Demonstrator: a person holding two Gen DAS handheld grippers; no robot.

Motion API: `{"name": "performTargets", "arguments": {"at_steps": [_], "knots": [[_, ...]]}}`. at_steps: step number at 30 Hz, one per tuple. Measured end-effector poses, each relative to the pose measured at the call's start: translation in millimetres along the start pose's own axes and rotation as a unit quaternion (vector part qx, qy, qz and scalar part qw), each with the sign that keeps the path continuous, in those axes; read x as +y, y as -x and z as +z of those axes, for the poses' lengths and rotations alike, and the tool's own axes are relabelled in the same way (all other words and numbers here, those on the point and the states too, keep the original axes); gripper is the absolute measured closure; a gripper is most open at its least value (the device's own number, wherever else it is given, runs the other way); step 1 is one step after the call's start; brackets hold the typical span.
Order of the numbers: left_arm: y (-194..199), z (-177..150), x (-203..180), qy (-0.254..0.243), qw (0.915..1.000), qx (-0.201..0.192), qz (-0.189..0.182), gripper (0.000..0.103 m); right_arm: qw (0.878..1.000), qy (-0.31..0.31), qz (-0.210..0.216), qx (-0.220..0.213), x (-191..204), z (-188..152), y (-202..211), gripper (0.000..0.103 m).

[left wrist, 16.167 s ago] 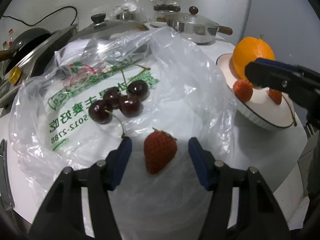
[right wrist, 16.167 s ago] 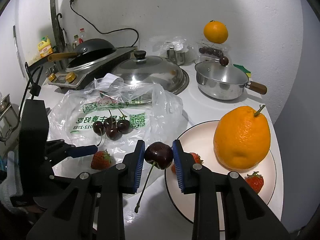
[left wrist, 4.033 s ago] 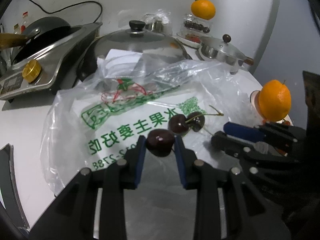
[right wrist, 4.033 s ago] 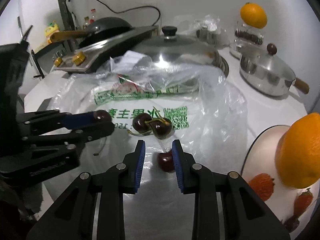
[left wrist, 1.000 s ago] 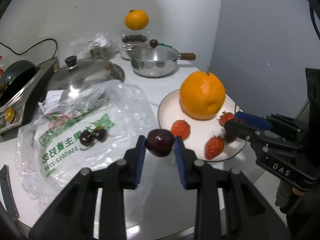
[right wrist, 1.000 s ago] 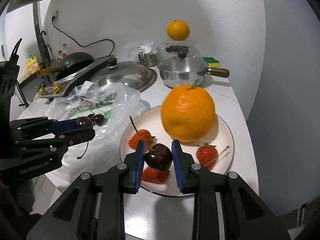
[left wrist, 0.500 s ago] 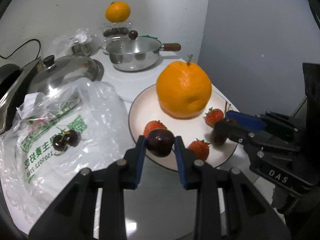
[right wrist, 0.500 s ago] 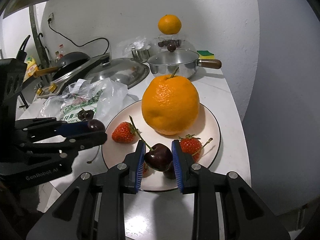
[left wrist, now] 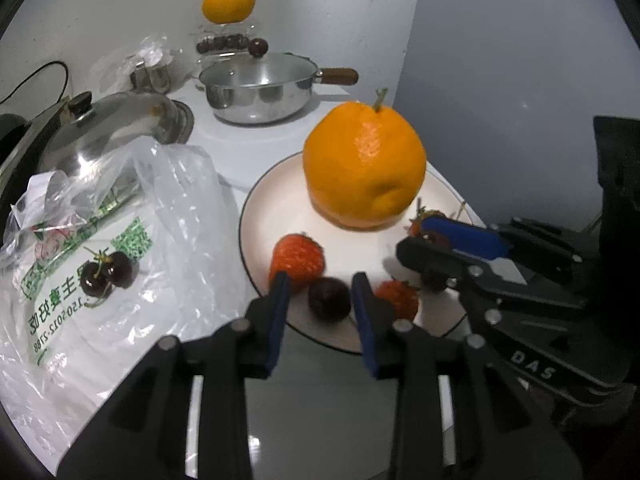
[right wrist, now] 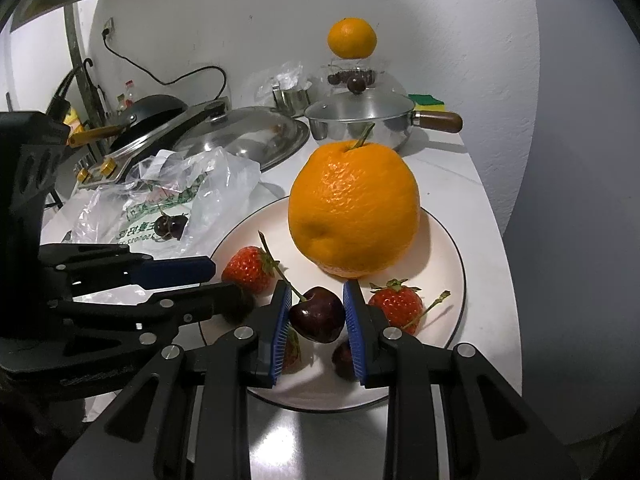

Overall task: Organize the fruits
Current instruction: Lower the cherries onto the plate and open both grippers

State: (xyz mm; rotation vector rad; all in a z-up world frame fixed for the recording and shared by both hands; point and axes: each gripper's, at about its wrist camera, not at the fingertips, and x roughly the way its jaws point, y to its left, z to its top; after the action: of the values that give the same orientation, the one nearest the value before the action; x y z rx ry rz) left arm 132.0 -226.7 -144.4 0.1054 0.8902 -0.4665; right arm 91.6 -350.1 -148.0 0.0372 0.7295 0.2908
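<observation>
A white plate [left wrist: 280, 200] [right wrist: 444, 248] holds a big orange [left wrist: 362, 166] [right wrist: 354, 208] and strawberries [left wrist: 297, 260] [right wrist: 248, 270]. My left gripper [left wrist: 320, 300] has opened over the plate's near edge; a dark cherry [left wrist: 329, 299] sits between its fingers, blurred and apart from both pads. My right gripper [right wrist: 316, 314] holds a stemmed cherry [right wrist: 318, 314] between its pads just above the plate; another cherry [right wrist: 342, 356] lies under it. Two cherries [left wrist: 106, 274] [right wrist: 170, 226] remain on the plastic bag [left wrist: 100, 248].
A steel saucepan [left wrist: 258, 92] and a large lid [left wrist: 112, 128] stand behind the plate. A small orange [left wrist: 228, 2] sits on a clear box of cherries at the wall. A stove with a black pan [right wrist: 148, 112] is at far left. The counter edge is just right of the plate.
My left gripper has opened and let go of its cherry over the plate's near edge. Both grippers moved closer to the plate. My right gripper still holds its cherry.
</observation>
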Motion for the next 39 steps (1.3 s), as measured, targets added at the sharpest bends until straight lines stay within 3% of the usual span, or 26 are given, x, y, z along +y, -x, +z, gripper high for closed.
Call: {"name": "performTargets", "arguments": {"at_steps": [8,11,18,39], "knots": [[10.0,-0.2,5.5,0.006,0.9999,-0.009,0.003,0.064,1.000,-0.004,-0.004,0.004,3.4,1.1,-4.5,0.075],[18.2,0.0,12.2,0.020,0.9996,-0.019,0.004,0.038,1.000,-0.003,-0.009,0.004,5.7,1.8,-4.1,0.074],[32.0,-0.4,23.4,0.028,0.9989,-0.035,0.013,0.037,1.000,-0.009,-0.020,-0.001,10.4,5.3,0.1,0.058],[81.0,-18.3,74.7,0.063,0.9941,-0.074,0.048,0.037,0.999,0.025,-0.025,-0.016,65.7,21.8,10.7,0.058]]}}
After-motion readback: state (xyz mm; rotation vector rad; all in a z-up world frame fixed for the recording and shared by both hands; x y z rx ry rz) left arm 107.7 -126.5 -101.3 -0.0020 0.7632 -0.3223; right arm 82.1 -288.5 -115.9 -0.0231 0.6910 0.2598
